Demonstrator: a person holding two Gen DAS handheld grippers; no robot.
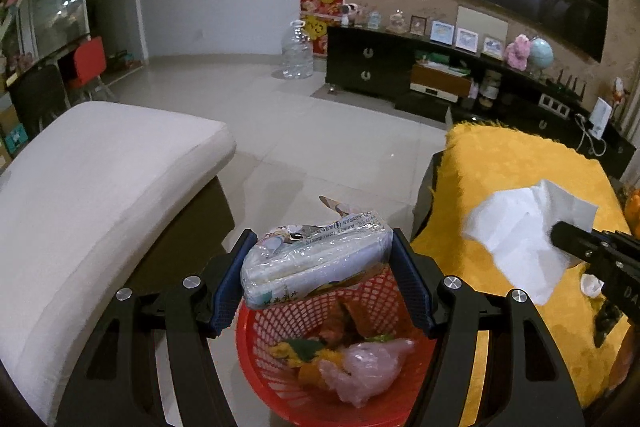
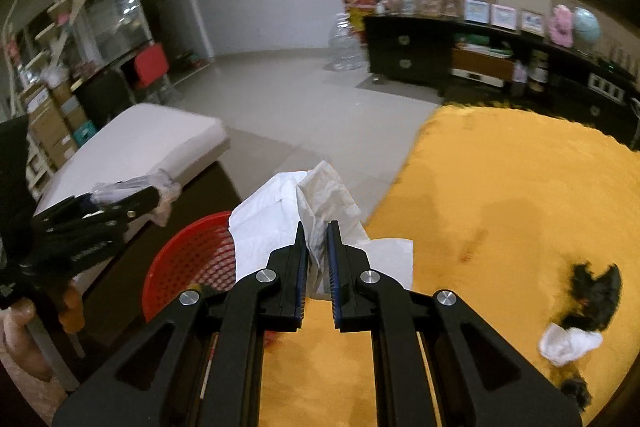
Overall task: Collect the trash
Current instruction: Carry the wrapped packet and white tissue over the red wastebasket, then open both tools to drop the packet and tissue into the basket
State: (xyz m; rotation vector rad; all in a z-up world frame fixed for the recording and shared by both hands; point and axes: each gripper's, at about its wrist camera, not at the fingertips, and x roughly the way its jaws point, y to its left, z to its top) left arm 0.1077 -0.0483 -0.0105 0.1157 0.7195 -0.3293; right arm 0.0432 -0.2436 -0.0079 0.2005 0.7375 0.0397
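Observation:
My left gripper (image 1: pixel 324 243) is shut on a clear plastic packet (image 1: pixel 316 259), gripped across its width between the blue pads. It hangs just above a red mesh basket (image 1: pixel 256 351) holding orange peels and a pink plastic bag (image 1: pixel 368 371). My right gripper (image 2: pixel 318 231) is shut on a white tissue (image 2: pixel 272 223), held over the edge of a yellow fuzzy cover (image 2: pixel 500 207) beside the red mesh basket (image 2: pixel 188 259). In the left wrist view the tissue (image 1: pixel 520 239) and the right gripper (image 1: pixel 560 237) show at the right. The left gripper (image 2: pixel 148 199) appears at the left of the right wrist view.
A crumpled white tissue (image 2: pixel 568 345) and dark scraps (image 2: pixel 596 295) lie on the yellow cover at the right. A white cushioned seat (image 1: pixel 100 187) stands left of the basket. Tiled floor, a big water bottle (image 1: pixel 296 51) and a dark TV cabinet (image 1: pixel 368 63) lie beyond.

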